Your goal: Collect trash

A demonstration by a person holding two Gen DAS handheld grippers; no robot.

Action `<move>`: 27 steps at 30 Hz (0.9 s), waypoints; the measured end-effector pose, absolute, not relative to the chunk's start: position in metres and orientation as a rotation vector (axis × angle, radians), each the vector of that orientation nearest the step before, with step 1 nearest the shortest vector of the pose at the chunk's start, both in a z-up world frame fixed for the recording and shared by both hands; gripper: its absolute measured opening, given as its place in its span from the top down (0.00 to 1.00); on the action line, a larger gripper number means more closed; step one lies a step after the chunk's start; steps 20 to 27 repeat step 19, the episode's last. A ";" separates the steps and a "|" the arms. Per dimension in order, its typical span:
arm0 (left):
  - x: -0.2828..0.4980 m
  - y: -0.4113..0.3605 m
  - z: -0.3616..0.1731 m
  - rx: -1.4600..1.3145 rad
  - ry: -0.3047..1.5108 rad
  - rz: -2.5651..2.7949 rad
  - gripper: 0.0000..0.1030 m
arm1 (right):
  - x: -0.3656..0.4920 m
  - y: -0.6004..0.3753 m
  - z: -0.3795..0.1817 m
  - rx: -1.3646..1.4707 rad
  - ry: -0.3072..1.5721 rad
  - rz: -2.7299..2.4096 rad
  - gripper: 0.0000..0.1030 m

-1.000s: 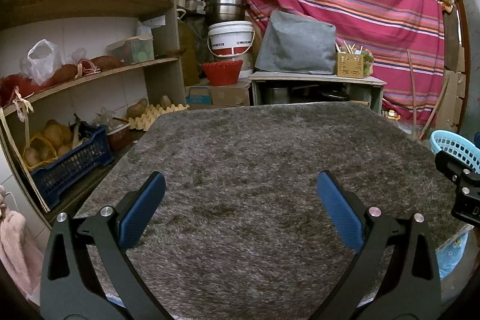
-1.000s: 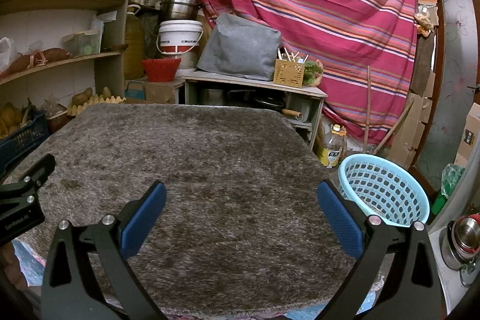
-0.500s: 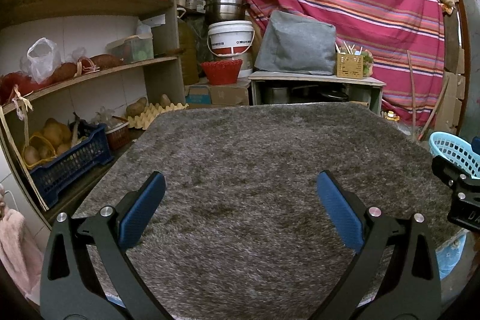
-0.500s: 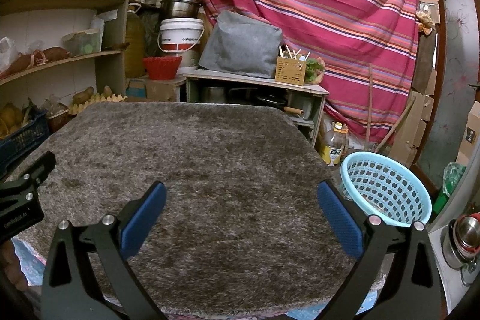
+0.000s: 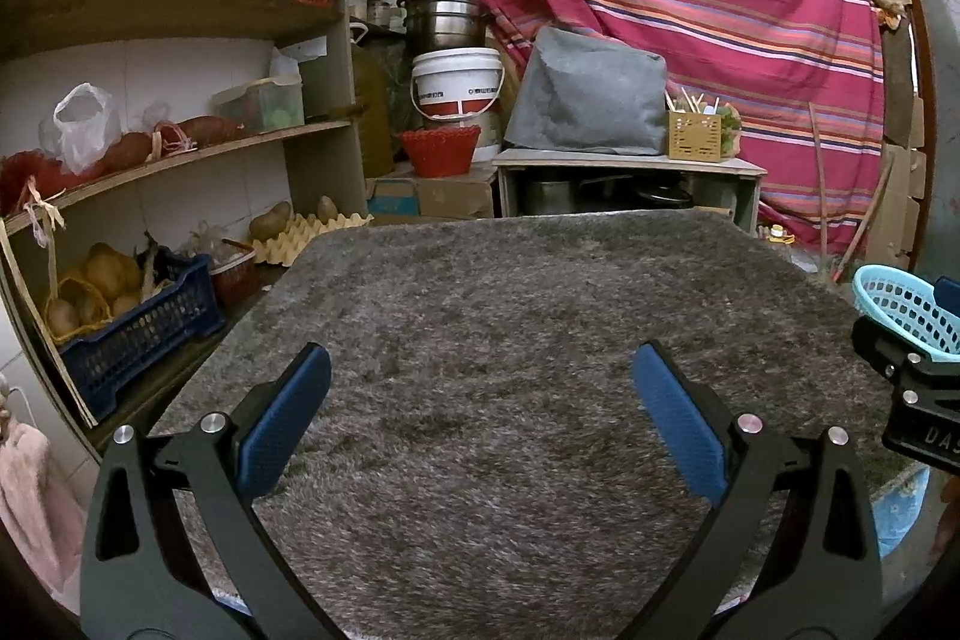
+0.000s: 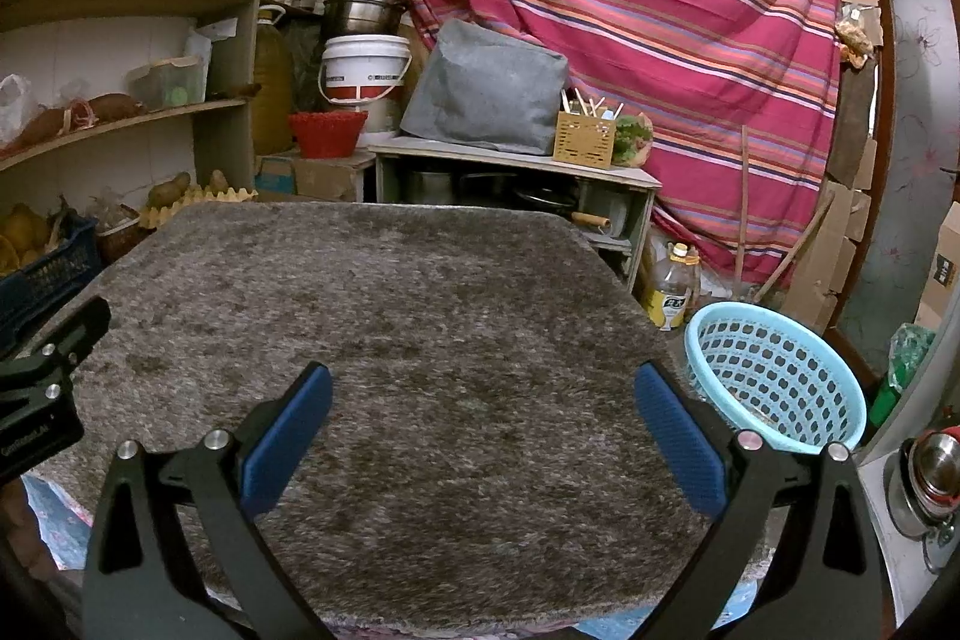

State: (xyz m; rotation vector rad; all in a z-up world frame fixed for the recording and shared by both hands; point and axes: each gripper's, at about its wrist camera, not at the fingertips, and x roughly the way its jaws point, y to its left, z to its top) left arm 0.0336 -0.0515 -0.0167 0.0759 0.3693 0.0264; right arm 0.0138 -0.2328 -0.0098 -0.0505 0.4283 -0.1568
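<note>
Now, from the left wrist: the left tongs (image 5: 480,403) hang wide apart with nothing between the blue pads, poised over the shaggy grey rug (image 5: 510,316) that covers the table. No trash shows on it from here, which is probably why the tongs sit back at the near edge, not reaching. At the far right, the light blue basket (image 5: 900,307) peeks in beside the table, with the other tool in front of it.

Over to the right wrist: the right tongs (image 6: 480,403) are spread wide too, gripping nothing. The basket (image 6: 774,376) sits low, just off the table's right corner, handy for dropping things in. Something small may lie inside it, but it's too unclear to call. My read: collecting looks done.
</note>
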 end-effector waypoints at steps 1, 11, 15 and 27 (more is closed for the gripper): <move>0.034 -0.052 -0.017 0.076 0.370 0.027 0.05 | 0.013 -0.233 -0.010 -0.049 0.428 -0.156 0.04; 0.033 -0.052 -0.016 0.070 0.371 0.029 0.05 | 0.013 -0.233 -0.009 -0.048 0.430 -0.156 0.04; 0.033 -0.052 -0.016 0.069 0.369 0.032 0.05 | 0.013 -0.232 -0.010 -0.044 0.433 -0.153 0.04; 0.032 -0.053 -0.016 0.069 0.374 0.032 0.05 | 0.013 -0.232 -0.009 -0.045 0.434 -0.152 0.04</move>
